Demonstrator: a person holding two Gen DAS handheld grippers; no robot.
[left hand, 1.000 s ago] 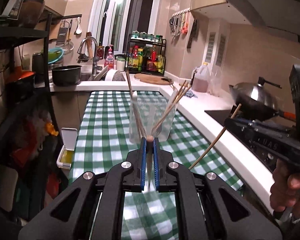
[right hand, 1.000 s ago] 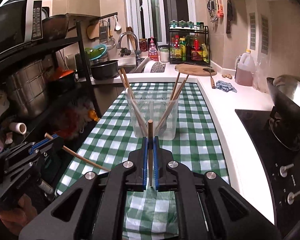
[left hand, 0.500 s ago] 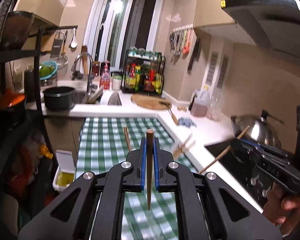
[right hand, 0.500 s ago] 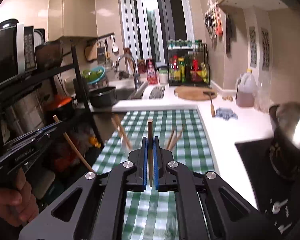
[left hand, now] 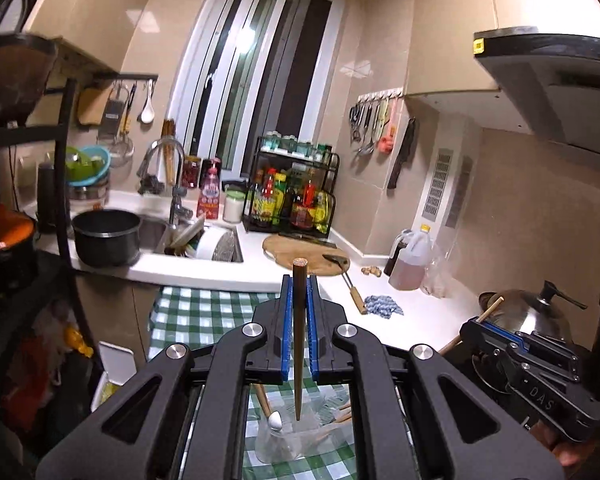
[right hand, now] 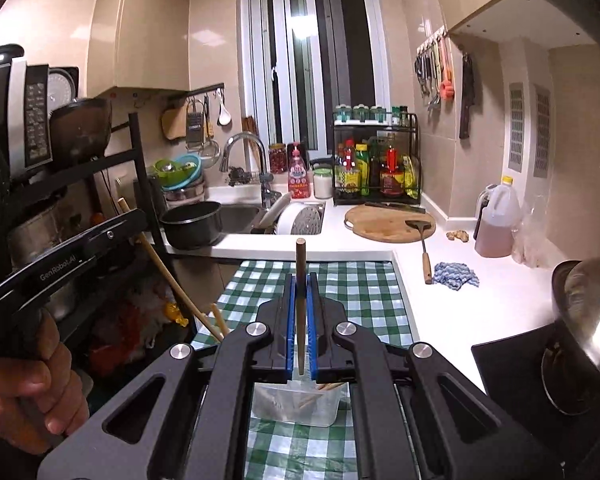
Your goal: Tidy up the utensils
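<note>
Left gripper (left hand: pixel 299 296) clamps a dark chopstick (left hand: pixel 298 344); right gripper (right hand: pixel 300 296) clamps a wooden chopstick (right hand: pixel 300 308); clear container (right hand: pixel 296 404), seemingly plastic, at 6 o'clock.

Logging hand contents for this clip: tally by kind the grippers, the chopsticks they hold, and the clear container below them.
Grippers: 2, left gripper and right gripper, jaws shut
Held chopsticks: 2, left chopstick and right chopstick
Clear container: 1
Total: 5
</note>
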